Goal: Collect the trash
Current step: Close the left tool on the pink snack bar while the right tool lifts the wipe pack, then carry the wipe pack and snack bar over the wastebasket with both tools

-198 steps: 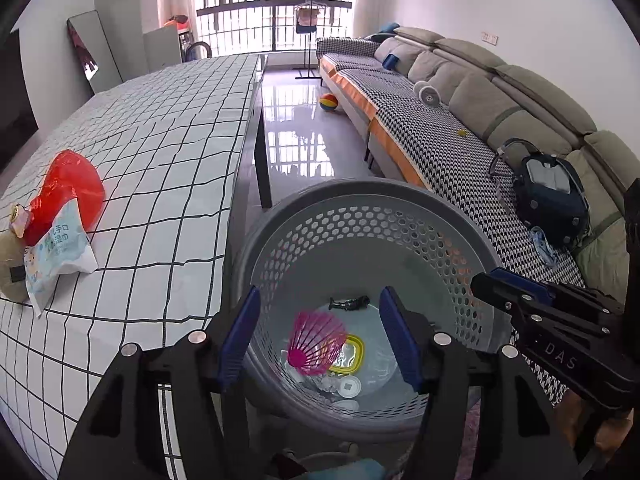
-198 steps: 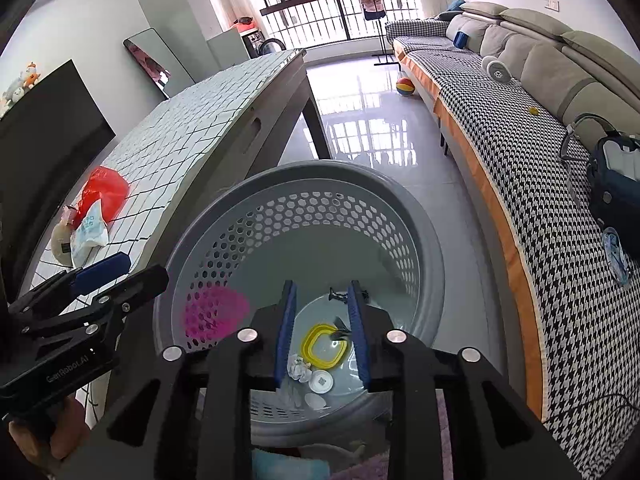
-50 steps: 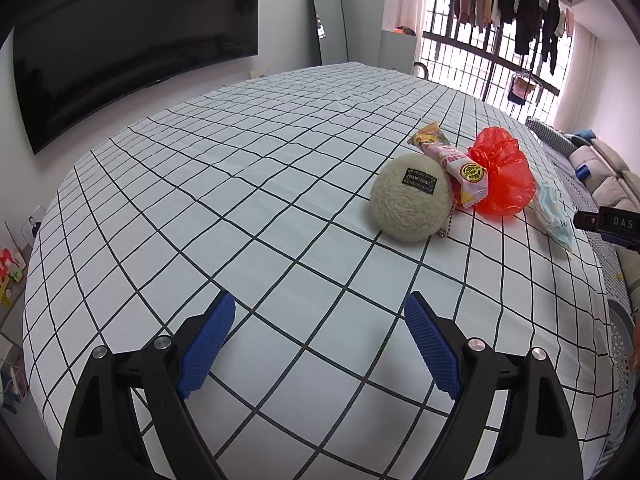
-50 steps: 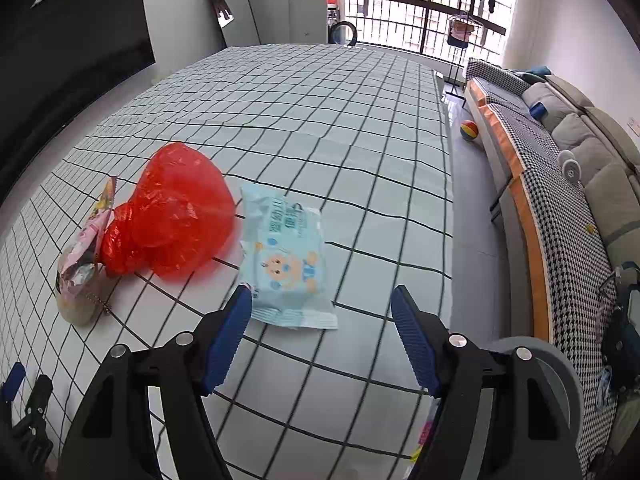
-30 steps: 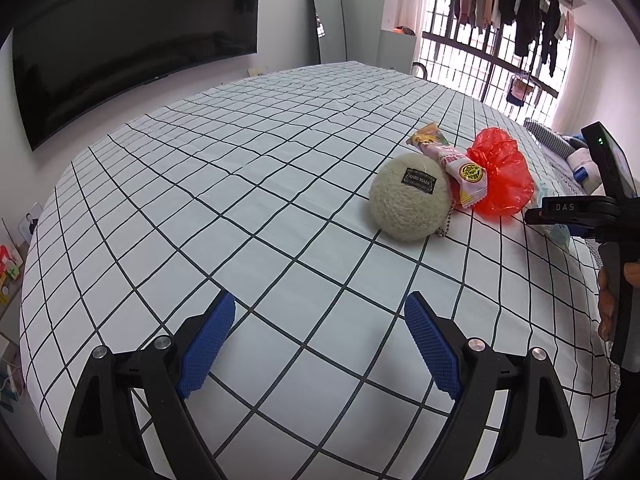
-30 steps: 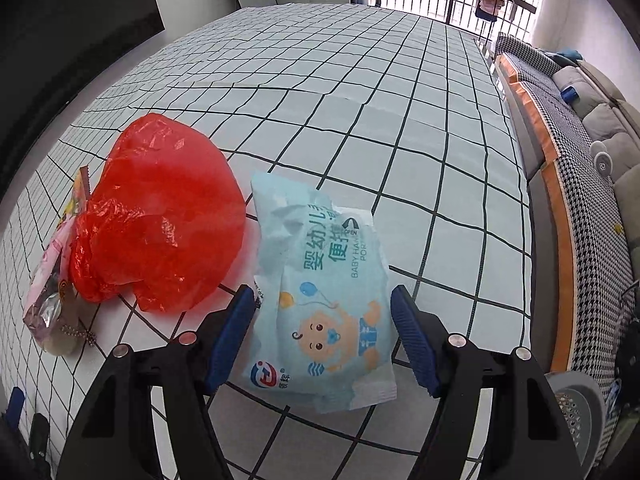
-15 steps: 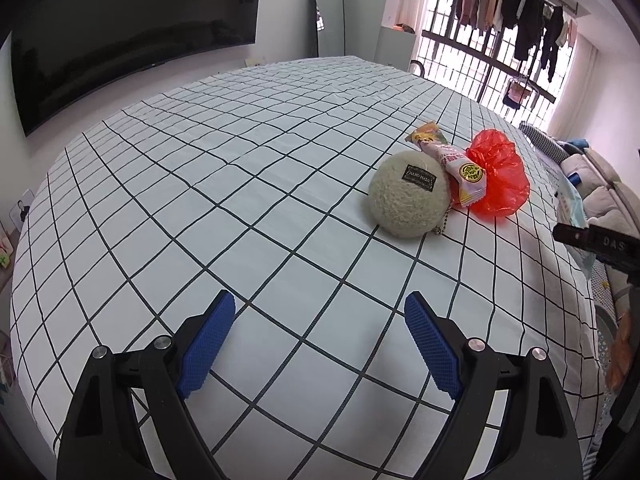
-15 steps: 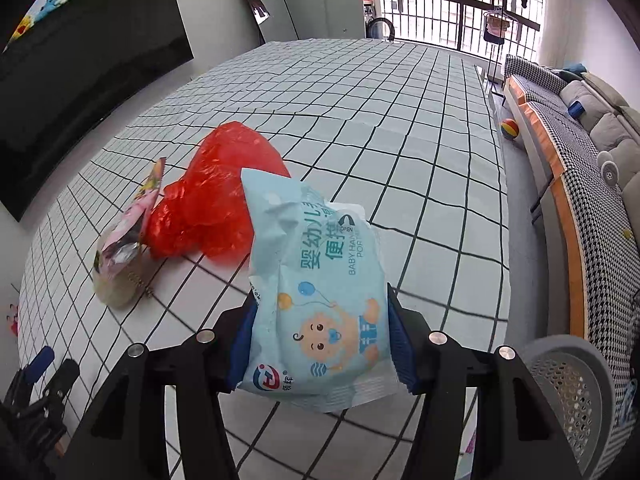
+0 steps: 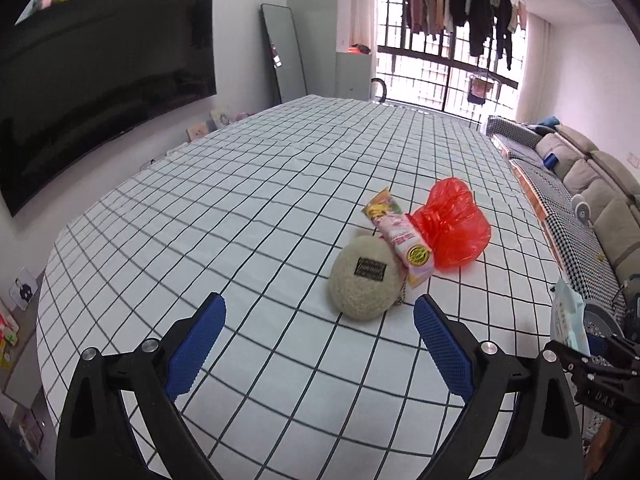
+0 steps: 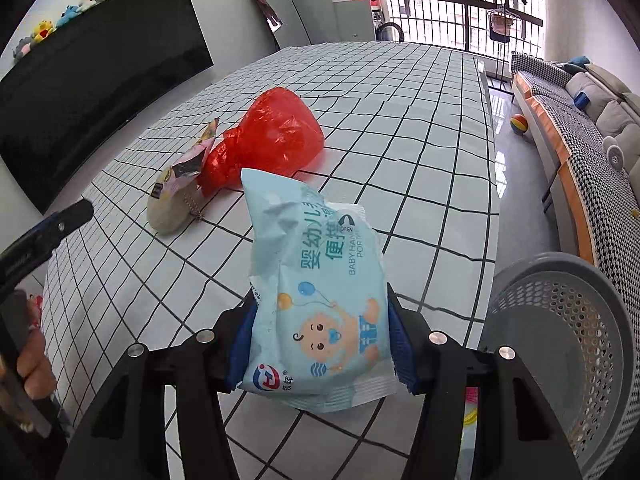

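- Bare checkered bench (image 9: 240, 208) ahead of the wide-open left gripper (image 9: 320, 344); round beige pouch (image 9: 365, 283) sits just past its right fingertip.
- Snack wrapper (image 9: 400, 236) and red bag (image 9: 452, 224) crowd behind the pouch.
- Grey basket (image 10: 568, 344) mouth open, beside the bench's right edge.

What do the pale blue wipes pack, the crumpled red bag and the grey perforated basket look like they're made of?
Pale blue wipes pack: soft plastic film, slightly glossy, with crimped seams. Crumpled red bag: thin translucent plastic, shiny and wrinkled. Grey perforated basket: rigid moulded plastic, matte, with even holes.
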A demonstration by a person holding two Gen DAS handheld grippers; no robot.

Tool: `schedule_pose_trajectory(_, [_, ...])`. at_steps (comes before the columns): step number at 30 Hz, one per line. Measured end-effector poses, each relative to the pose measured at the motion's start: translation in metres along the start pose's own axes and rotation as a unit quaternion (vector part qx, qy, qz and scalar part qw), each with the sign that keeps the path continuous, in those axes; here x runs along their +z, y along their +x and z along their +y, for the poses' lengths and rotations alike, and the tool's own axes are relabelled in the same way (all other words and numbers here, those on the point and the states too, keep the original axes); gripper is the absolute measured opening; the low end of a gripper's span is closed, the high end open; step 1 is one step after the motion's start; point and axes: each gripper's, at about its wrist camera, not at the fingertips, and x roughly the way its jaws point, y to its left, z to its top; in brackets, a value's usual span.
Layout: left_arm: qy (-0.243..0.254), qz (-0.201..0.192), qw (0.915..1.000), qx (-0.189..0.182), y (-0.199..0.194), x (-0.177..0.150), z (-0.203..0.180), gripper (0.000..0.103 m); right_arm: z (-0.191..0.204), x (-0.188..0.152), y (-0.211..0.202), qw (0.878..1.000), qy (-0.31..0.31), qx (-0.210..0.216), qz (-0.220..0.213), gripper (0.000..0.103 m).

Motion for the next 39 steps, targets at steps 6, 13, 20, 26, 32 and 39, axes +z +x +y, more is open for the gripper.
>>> schedule_pose_trajectory(6, [0.021, 0.011, 0.9997, -0.011, 0.022, 0.028, -0.019, 0.093, -0.009, -0.008, -0.009, 1.000, 0.016, 0.011, -0.001, 0.055])
schedule_pose_trajectory(13, [0.034, 0.031, 0.9988, -0.014, 0.059, 0.044, -0.046, 0.093, -0.017, -0.012, -0.011, 1.000, 0.021, 0.016, 0.002, 0.055])
schedule_pose_trajectory(20, [0.068, 0.052, 0.9963, 0.000, 0.092, 0.039, -0.073, 0.087, -0.026, -0.015, -0.013, 0.999, 0.034, 0.025, 0.002, 0.055])
schedule_pose_trajectory(26, [0.071, 0.062, 0.9955, -0.002, 0.102, 0.039, -0.080, 0.072, -0.031, -0.016, -0.013, 0.999, 0.039, 0.026, 0.002, 0.055])
schedule_pose_trajectory(32, [0.088, 0.066, 0.9939, -0.001, 0.107, 0.034, -0.082, 0.041, -0.031, -0.016, -0.011, 0.999, 0.042, 0.026, 0.004, 0.055])
schedule_pose_trajectory(39, [0.074, 0.067, 0.9948, -0.019, 0.101, 0.031, -0.070, 0.021, -0.029, -0.016, -0.010, 0.999, 0.042, 0.025, 0.004, 0.055])
